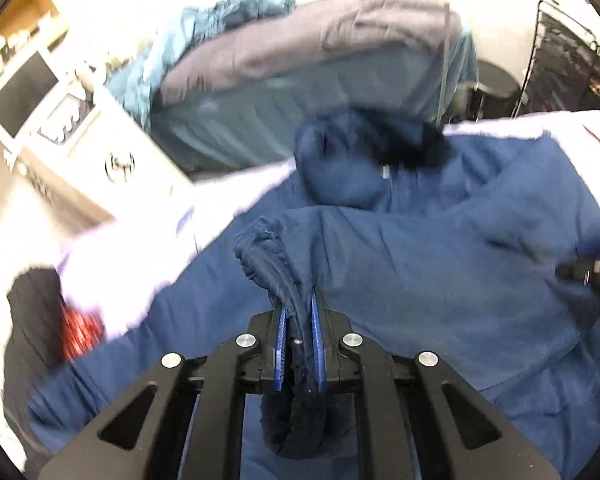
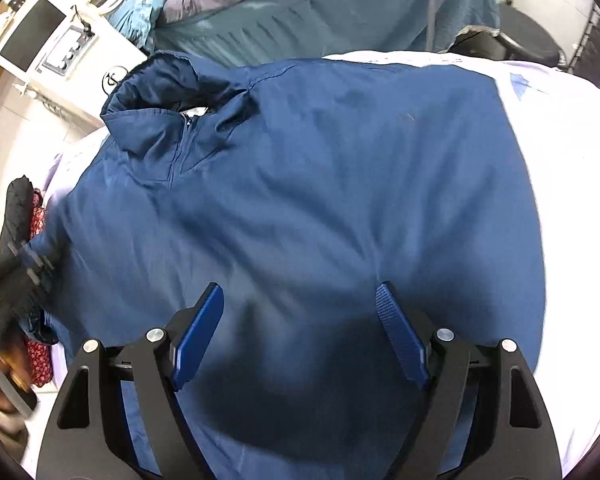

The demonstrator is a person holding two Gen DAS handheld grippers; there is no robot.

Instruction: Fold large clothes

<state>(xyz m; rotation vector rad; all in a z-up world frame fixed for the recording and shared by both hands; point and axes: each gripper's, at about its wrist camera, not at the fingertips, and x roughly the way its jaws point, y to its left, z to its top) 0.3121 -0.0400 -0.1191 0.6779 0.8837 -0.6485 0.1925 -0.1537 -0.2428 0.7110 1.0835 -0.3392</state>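
Note:
A large dark blue jacket [image 2: 320, 180] lies spread on a white sheet [image 2: 560, 160], its zipped collar [image 2: 160, 92] at the far left. In the left wrist view my left gripper [image 1: 299, 298] is shut on a bunched, elasticated edge of the jacket [image 1: 420, 260], and the fabric hangs between the blue pads. My right gripper [image 2: 300, 288] hovers over the jacket's near middle, jaws wide open with nothing between them. The left gripper [image 2: 24, 268] also shows at the jacket's left edge in the right wrist view, and the right gripper [image 1: 592, 268] shows at the far right in the left wrist view.
A bed with teal bedding and a grey quilt [image 1: 300, 52] stands behind the sheet. A white cabinet with a dark screen [image 1: 24, 92] is at the far left. Black and red clothes [image 2: 36, 216] lie by the jacket's left edge. A black rack [image 1: 568, 60] stands at the back right.

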